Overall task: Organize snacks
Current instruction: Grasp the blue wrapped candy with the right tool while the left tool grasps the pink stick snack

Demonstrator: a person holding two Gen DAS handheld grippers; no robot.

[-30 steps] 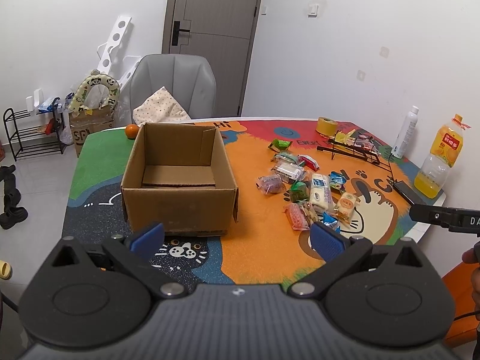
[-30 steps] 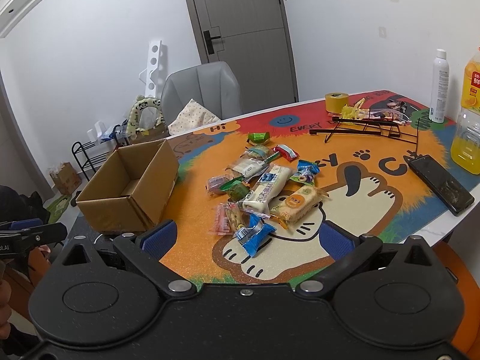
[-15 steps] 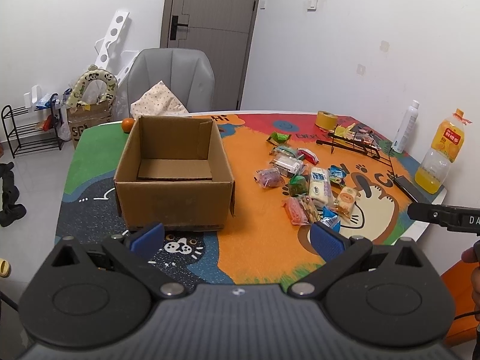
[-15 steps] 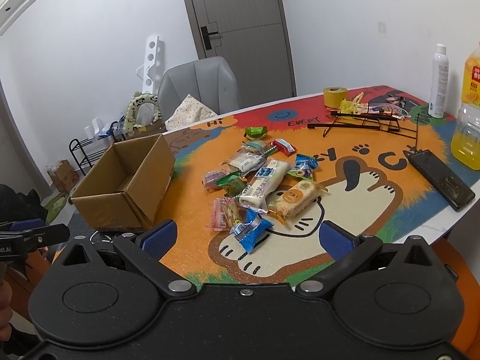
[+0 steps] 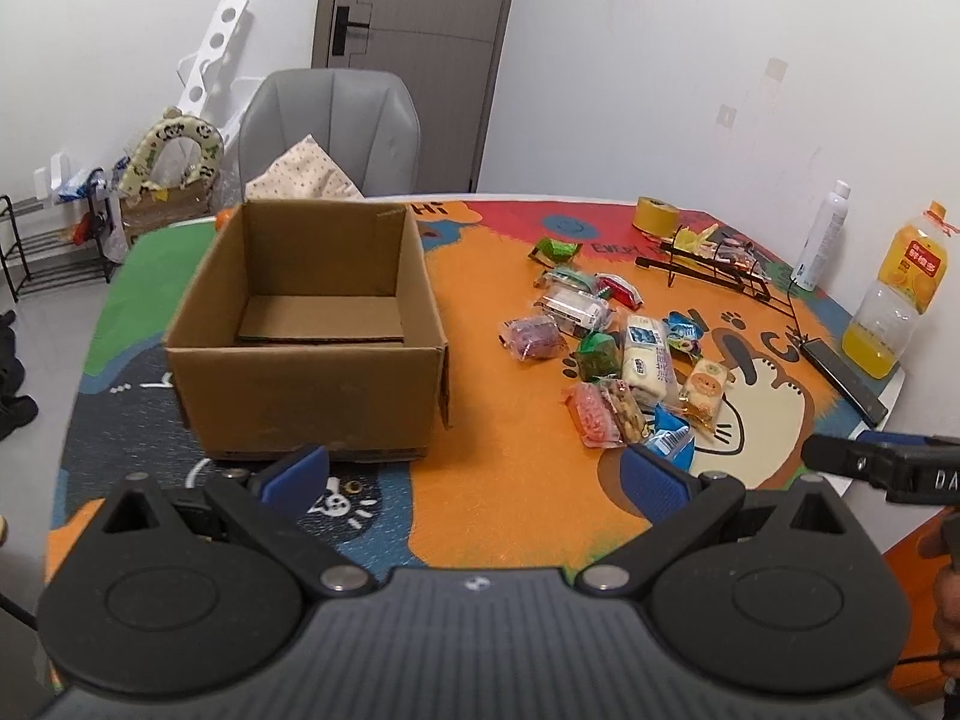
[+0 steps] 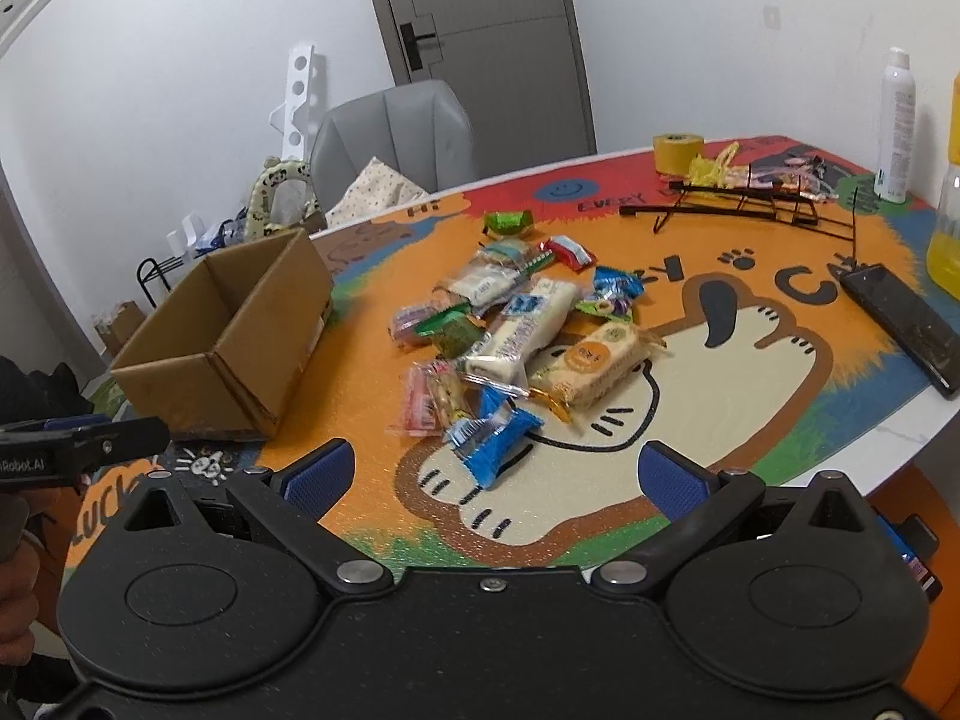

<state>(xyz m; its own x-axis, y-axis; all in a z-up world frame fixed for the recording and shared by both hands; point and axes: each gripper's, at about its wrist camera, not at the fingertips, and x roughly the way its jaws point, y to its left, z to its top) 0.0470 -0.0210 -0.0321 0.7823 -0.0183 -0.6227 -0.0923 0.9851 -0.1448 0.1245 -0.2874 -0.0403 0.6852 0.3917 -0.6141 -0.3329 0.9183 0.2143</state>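
The box [image 5: 312, 384] is matt brown corrugated cardboard; the snacks [image 6: 522, 330] sit in glossy, crinkled plastic wrappers; the mat [image 6: 750, 360] has a fine, grainy, faintly sparkling finish; the gripper pads [image 6: 666, 474] are ribbed blue rubber on matt black plastic; the phone [image 6: 906, 318] is glossy black.

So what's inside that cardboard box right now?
No snacks can be seen in the cardboard box; only a loose cardboard sheet lies on its floor. The near wall hides the front strip of the floor.
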